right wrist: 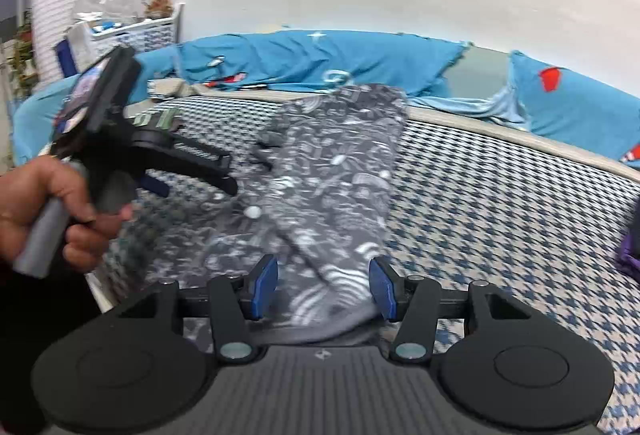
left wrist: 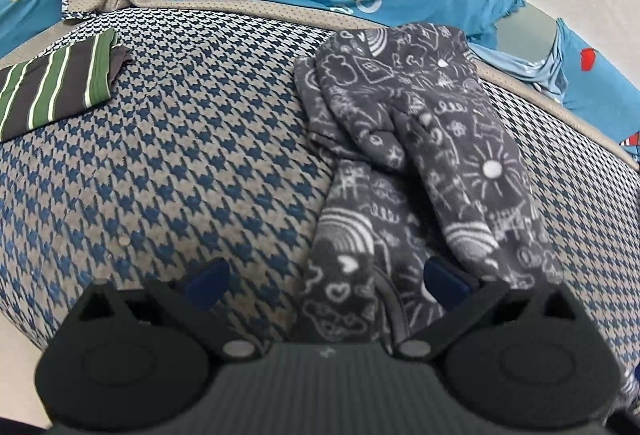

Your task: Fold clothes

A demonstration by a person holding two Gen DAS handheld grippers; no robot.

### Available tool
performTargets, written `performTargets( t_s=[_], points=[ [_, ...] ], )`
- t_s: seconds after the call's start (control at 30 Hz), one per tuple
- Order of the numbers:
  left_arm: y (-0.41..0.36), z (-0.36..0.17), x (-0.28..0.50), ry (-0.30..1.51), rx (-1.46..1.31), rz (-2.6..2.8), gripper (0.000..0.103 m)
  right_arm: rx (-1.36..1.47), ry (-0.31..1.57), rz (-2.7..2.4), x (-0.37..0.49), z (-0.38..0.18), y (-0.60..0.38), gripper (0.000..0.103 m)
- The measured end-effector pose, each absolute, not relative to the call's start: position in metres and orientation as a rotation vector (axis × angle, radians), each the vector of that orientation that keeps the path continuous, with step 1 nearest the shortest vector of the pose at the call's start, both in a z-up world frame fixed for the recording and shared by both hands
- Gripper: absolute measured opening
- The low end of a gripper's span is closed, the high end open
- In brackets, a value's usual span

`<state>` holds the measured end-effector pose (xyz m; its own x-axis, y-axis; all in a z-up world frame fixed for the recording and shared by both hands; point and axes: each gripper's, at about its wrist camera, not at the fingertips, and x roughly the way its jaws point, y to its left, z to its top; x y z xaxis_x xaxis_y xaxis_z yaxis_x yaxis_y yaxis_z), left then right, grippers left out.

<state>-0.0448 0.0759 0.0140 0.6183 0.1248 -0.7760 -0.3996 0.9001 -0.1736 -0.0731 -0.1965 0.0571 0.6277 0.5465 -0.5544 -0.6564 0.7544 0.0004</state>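
Risk of a lopsided fold: pyjamas (left wrist: 404, 163) lie crumpled on the bed (left wrist: 180, 139) between wide-open, empty jaws of left gripper (left wrist: 326, 281) and right gripper (right wrist: 323, 289), so closing may pinch bunched layers.

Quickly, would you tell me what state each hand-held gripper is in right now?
Left hand-held gripper: open, holding nothing, over the grey patterned garment.
Right hand-held gripper: open, garment between its pads, not clamped.
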Motion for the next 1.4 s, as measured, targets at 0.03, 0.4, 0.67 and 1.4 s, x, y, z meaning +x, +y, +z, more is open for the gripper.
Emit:
performTargets(
  t_s=[0.03, 0.4, 0.67, 1.4],
  points=[
    [0.075, 0.014, -0.045, 0.856, -0.346, 0.306, 0.103, -0.199, 0.575, 0.687, -0.07, 0.056, -0.198, 0.05],
    [0.071, 0.012, -0.046, 0.863, -0.345, 0.294, 0.103, -0.073, 0.673, 0.64, -0.047, 0.038, -0.204, 0.051],
    [0.079, 0.012, -0.05, 0.856, -0.366, 0.321, 0.103, -0.097, 0.579, 0.743, -0.059, 0.042, -0.191, 0.013],
    [0.125, 0.029, -0.084, 0.722, -0.458, 0.427, 0.103, -0.184, 0.516, 1.101, -0.11, 0.037, -0.11, 0.01]
  ],
)
